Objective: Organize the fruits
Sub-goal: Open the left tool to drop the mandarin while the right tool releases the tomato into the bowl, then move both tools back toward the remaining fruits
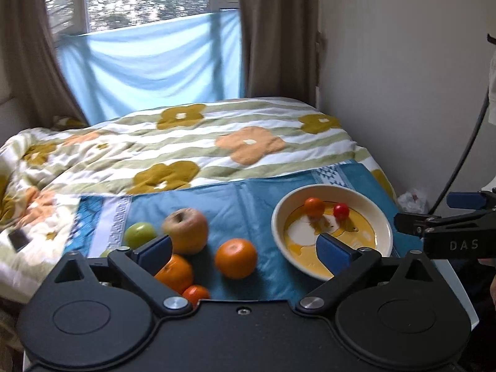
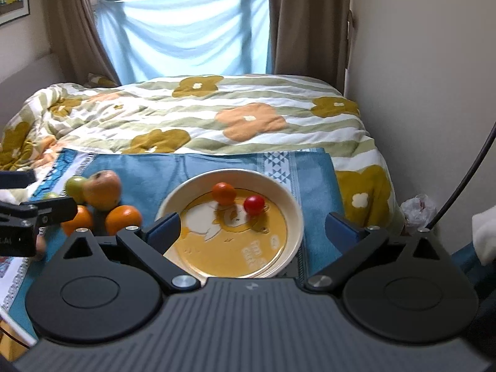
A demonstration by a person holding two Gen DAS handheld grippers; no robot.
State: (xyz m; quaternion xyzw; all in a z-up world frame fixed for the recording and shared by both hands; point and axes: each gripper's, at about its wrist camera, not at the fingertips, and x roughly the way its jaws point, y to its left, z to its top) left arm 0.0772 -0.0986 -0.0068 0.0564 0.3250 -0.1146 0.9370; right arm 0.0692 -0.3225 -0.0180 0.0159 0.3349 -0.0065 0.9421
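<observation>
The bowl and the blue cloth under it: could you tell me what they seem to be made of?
The bowl looks like glazed ceramic, possibly melamine: a smooth cream rim with a soft sheen and a printed yellow cartoon inside. The blue cloth looks like matte woven fabric, perhaps cotton: it shows fold creases and a white patterned border.

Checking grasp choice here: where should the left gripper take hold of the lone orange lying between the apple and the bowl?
Grip the orange across its widest middle, coming from above. It is round with blue cloth bare all around it, and the open left gripper already roughly frames it. The apple sits apart.
</observation>
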